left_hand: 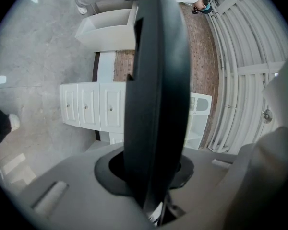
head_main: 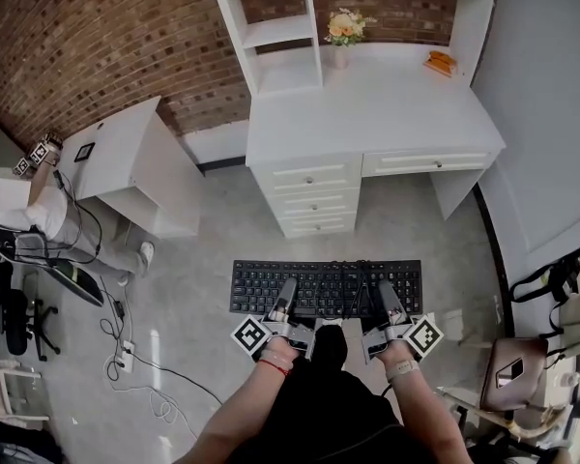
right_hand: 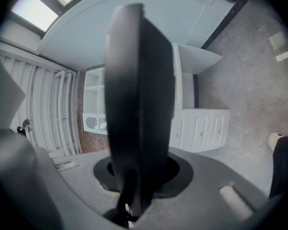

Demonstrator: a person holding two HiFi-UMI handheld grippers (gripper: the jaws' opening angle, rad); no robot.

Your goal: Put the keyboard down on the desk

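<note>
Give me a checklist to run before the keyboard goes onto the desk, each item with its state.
1. Left gripper clamped on keyboard: ok.
2. Right gripper clamped on keyboard: ok.
3. Keyboard level across both grips: ok.
4. Bare desk top ahead: ok.
5. Flower vase and orange object at the back, out of the way: ok.
6. Keyboard above the desk: not ok, it hangs over the floor, short of the drawers.
</note>
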